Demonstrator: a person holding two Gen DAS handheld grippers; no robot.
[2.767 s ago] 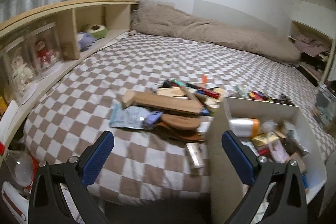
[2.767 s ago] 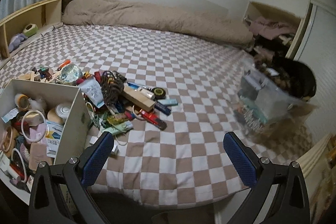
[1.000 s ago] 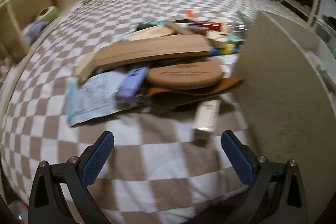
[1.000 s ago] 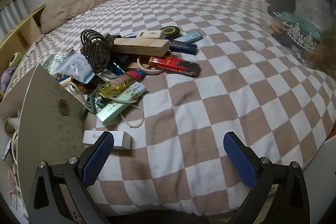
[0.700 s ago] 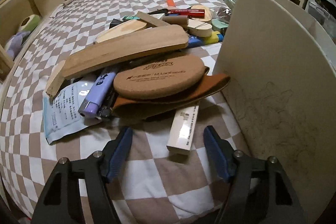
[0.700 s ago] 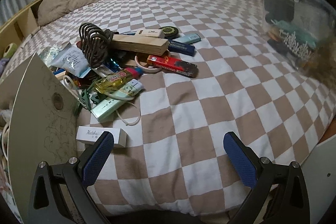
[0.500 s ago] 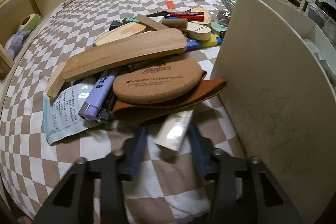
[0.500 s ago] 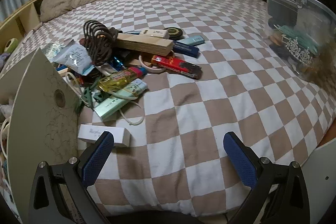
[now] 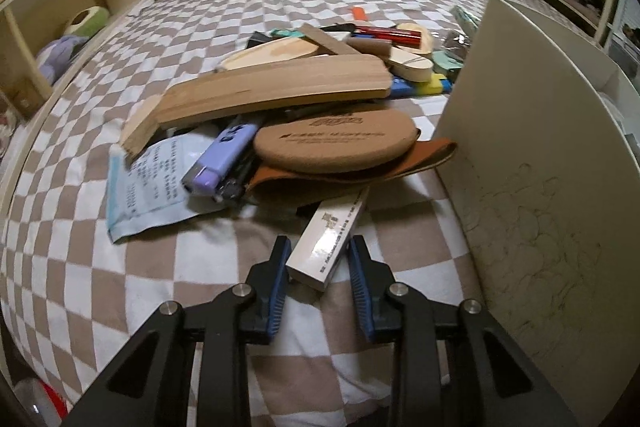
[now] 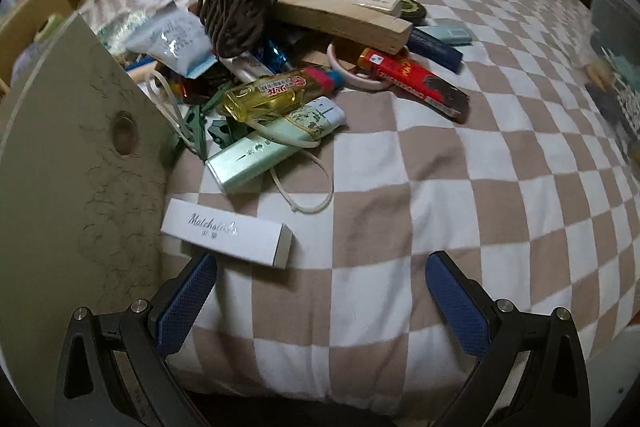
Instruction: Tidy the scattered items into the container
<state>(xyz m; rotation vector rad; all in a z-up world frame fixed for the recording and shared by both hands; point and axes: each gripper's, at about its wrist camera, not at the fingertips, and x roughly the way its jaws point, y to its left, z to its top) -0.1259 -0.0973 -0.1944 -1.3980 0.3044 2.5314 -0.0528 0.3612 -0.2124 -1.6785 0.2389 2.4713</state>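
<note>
The left gripper [image 9: 318, 269] had its blue-padded jaws closed in on the near end of a long, narrow cream cardboard box [image 9: 329, 239], one pad against each long side, the box slanting away from the jaws toward the pile on the brown-and-white checked bedspread [image 9: 120, 279]. The far end of that box ran under a brown leather strap [image 9: 360, 173], on which lay an oval cork pad [image 9: 336, 139]; to the left of the jaws and beyond them lay a lilac lighter [image 9: 222, 157] on a pale blue printed packet [image 9: 148, 187], with a long wooden board [image 9: 272, 93] further off. The cream side wall of the open container [image 9: 536, 187] stood just right of the jaws. The right gripper [image 10: 320, 297] held its jaws wide apart and gripped nothing. A white rectangular box with silver script [image 10: 228, 233] lay just ahead of its left jaw, close beside the container's wall [image 10: 68, 167]. Further ahead lay a pale green tin [image 10: 248, 159], a yellow bottle [image 10: 276, 95], a red wrapped bar [image 10: 412, 83] and a dark brown wavy hair claw [image 10: 236, 7].
</note>
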